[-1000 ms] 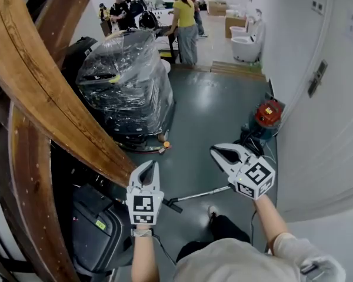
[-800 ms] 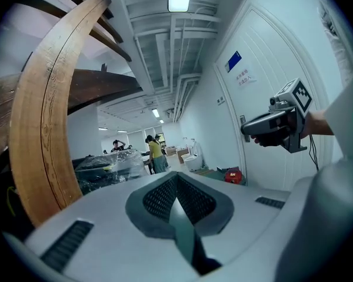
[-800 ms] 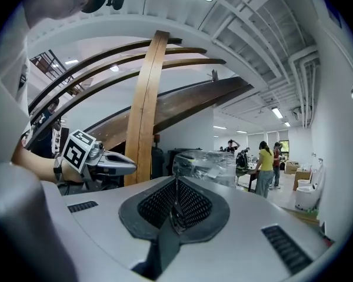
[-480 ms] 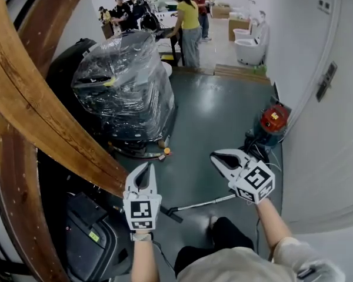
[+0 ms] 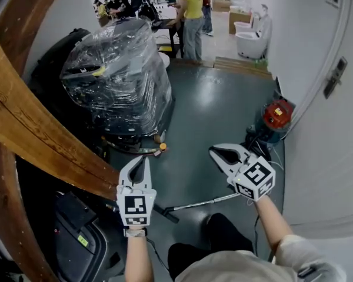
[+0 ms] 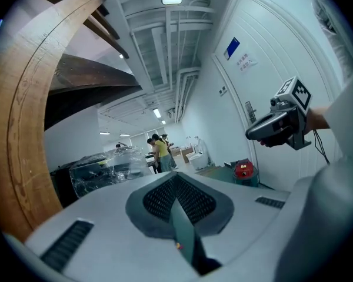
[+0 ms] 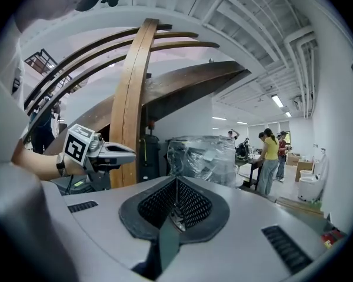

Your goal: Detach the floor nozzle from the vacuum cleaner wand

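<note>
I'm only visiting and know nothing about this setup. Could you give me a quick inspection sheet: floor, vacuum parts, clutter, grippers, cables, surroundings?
Surface: glossy grey-green floor.
Job's things: wand lies on the floor, with the dark floor nozzle at its left end, seemingly attached; red vacuum cleaner stands by the wall.
Clutter: plastic-wrapped machine; black case.
Grippers: left gripper and right gripper are both shut and empty, held above the wand.
Cables: dark cord or hose beside the red vacuum cleaner.
Surroundings: curved wooden beam, white door, people far off.
</note>
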